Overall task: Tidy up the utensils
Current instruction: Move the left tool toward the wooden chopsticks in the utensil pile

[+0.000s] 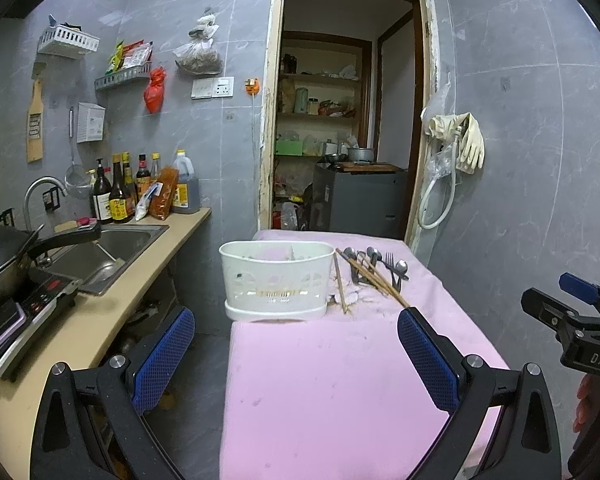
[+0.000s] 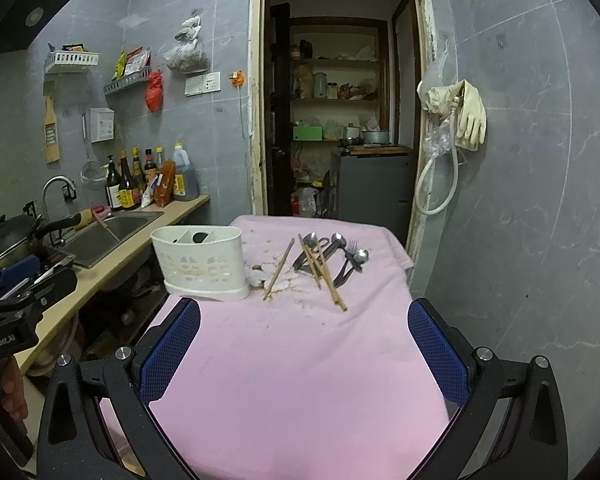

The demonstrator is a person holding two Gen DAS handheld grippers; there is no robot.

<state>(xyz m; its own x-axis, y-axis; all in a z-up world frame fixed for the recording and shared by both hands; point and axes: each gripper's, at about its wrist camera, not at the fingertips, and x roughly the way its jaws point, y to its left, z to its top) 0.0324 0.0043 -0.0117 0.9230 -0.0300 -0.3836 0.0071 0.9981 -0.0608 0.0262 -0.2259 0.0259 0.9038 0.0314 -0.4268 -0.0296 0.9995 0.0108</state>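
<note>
Both tongs stand wide apart and carry nothing. The right gripper [image 2: 304,356] hangs over the bare near end of the pink cloth [image 2: 300,380]; the left gripper [image 1: 296,354] sits over the cloth's left edge, with its left finger above the gap beside the counter [image 1: 100,320].

The task items lie at the far end of the cloth. A white slotted utensil caddy [image 2: 202,262] stands upright at the left. One loose chopstick [image 2: 279,269] lies just beside it, and a bundle of chopsticks [image 2: 324,274] lies across a pile of metal spoons [image 2: 332,246] and a fork [image 2: 353,245].

Handling, as a judgement:
- Chopsticks: light, stiff and thin. They are likely to roll or pivot in the pads, so grip near mid-length, across the shaft.
- Spoons and fork: heavier, hard and smooth, so probably slippery. Grip the handle, not the bowl or tines.
- Overlapping pieces will probably drag one another, so lift the top chopsticks first.
- Caddy: light plastic that may tip or slide if knocked.

Limits of view:
- The exact spoon count cannot be determined, because the handles overlap.
- The caddy interior shows a divider and one dark shape; its contents are otherwise unclear.
- The near cloth edge is cut off behind the gripper frames.
</note>
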